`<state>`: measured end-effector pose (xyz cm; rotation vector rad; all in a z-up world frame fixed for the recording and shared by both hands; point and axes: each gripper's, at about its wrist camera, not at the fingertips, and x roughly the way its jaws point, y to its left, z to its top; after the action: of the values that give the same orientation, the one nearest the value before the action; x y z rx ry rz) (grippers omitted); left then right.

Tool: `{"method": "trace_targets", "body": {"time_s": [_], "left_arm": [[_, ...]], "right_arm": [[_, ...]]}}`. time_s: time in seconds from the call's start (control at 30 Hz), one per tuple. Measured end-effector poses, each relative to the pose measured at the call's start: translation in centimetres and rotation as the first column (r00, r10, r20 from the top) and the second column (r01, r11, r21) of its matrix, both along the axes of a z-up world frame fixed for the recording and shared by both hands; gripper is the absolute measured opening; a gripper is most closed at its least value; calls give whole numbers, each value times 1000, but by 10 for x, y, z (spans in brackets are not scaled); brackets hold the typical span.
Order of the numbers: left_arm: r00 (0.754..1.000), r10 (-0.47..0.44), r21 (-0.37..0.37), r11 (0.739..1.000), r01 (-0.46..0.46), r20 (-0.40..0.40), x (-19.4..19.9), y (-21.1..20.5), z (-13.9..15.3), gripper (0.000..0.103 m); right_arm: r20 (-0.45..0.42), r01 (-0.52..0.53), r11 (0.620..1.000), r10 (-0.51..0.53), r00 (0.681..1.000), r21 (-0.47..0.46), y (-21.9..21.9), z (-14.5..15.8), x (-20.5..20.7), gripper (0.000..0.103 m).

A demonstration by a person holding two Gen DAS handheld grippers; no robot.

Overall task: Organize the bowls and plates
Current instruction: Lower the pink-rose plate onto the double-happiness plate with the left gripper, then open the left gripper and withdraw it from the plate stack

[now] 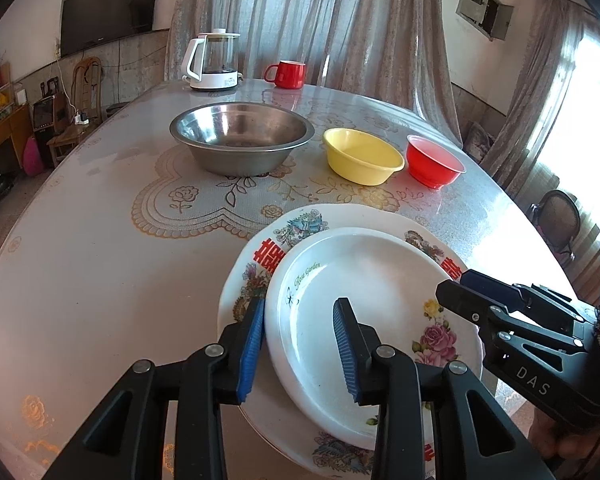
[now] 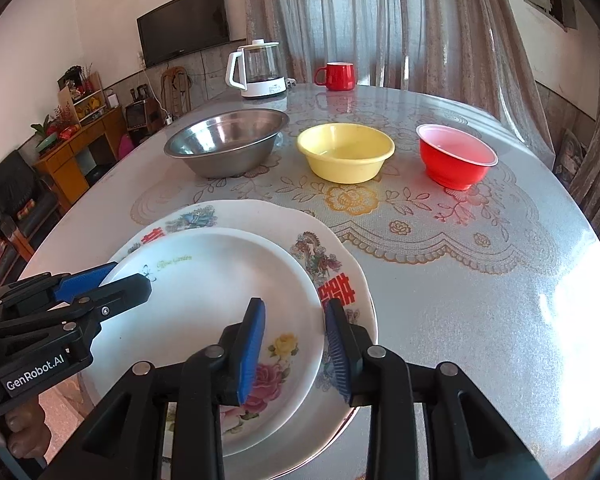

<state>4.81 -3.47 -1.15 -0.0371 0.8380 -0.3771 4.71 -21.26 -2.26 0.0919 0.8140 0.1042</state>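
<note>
A: Where are the plates found?

B: A small white plate (image 1: 374, 320) is stacked on a larger patterned plate (image 1: 260, 256) at the near edge of the table (image 1: 100, 264).

A: And the grippers?

B: The left gripper (image 1: 300, 344) is seen parted, astride the small plate's left rim. The right gripper (image 2: 294, 350) is likewise parted across its right rim; nothing is clamped.

A: The bowls?

B: A steel bowl (image 2: 224, 142), a yellow bowl (image 2: 346, 152) and a red bowl (image 2: 456, 158) are lined up beyond.
</note>
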Motion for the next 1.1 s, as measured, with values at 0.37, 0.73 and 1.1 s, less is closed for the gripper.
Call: {"method": "trace_targets", "body": {"time_s": [0.37, 0.73, 1.1], "left_arm": [[1000, -12, -7, 1000, 12, 6, -7, 2, 2, 39], [998, 50, -14, 999, -49, 24, -8, 19, 13, 49], [996, 88, -25, 996, -88, 14, -6, 32, 14, 55]], "right_arm": [[-6, -17, 1000, 17, 1000, 19, -3, 1, -6, 32], [-17, 0, 999, 1, 1000, 46, -4, 2, -7, 34], [-13, -1, 995, 2, 1000, 96, -3, 7, -3, 40]]}}
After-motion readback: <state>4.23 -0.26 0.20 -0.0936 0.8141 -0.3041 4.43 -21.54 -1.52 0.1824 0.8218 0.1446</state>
